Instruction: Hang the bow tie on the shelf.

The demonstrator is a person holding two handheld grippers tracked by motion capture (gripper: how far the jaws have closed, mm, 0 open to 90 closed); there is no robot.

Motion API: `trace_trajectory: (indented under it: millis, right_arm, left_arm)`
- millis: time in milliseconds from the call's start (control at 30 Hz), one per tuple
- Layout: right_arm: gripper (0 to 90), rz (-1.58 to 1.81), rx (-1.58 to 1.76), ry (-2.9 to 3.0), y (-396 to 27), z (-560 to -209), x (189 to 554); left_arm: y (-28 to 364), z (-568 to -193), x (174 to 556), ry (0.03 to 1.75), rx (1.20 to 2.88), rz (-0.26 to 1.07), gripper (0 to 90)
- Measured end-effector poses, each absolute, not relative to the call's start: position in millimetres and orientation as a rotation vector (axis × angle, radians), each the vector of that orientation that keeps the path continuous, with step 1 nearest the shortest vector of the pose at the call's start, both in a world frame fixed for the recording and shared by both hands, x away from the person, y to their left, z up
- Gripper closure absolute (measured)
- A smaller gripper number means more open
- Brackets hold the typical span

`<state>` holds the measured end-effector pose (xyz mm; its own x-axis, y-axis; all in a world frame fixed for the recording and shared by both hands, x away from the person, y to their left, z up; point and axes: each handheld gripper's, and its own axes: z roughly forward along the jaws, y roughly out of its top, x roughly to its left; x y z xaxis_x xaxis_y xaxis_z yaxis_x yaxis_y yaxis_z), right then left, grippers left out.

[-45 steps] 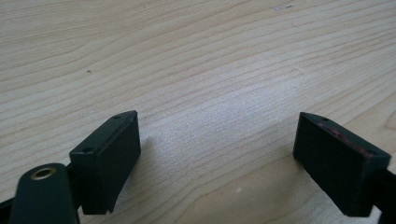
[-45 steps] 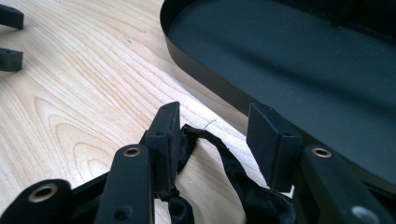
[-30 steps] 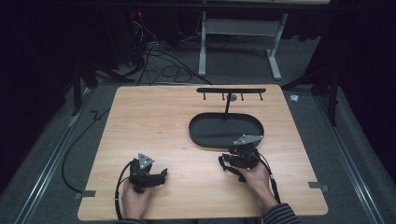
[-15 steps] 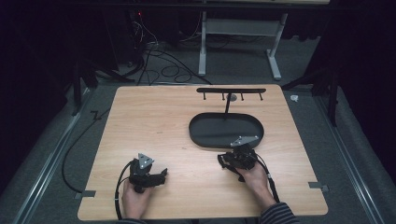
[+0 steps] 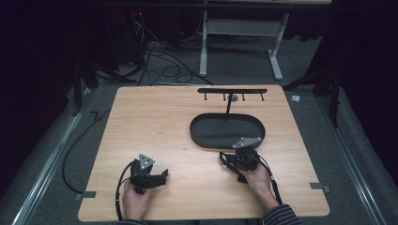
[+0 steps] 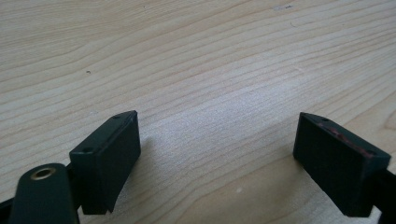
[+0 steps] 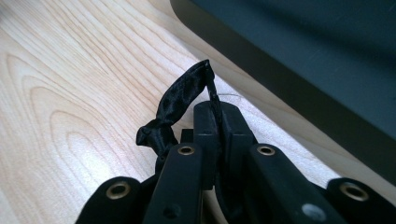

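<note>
Pinching a black ribbon [image 7: 180, 100], my right gripper [image 7: 217, 116] has just closed beside the tray [image 5: 202, 137]. My left gripper [image 6: 217, 154] rests open on the bench [image 5: 155, 117].

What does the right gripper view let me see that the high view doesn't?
The right gripper view shows the right hand-held gripper shut on a black satin ribbon. The high view shows the left hand-held gripper, the black rack with hooks and the floor cables. Both show the wooden table and the black oval tray.
</note>
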<state>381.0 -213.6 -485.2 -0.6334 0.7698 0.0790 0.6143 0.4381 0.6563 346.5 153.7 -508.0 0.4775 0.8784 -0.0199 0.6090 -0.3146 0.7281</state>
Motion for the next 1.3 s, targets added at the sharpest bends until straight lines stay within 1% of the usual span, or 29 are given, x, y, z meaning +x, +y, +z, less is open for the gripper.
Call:
trace_trajectory:
  millis: [433, 867, 1300]
  right_arm:
    - [88.5, 1.029, 1.189, 2.403, -226, -472, 372]
    - [88.5, 1.081, 1.200, 2.314, -246, -454, 363]
    - [88.5, 1.072, 1.143, 2.242, -254, -427, 358]
  left_arm:
    - [154, -508, 346, 1.225, 2.045, 0.504, 15.3]
    - [154, -508, 346, 1.225, 2.046, 0.505, 15.3]
    - [154, -508, 346, 1.225, 2.046, 0.505, 15.3]
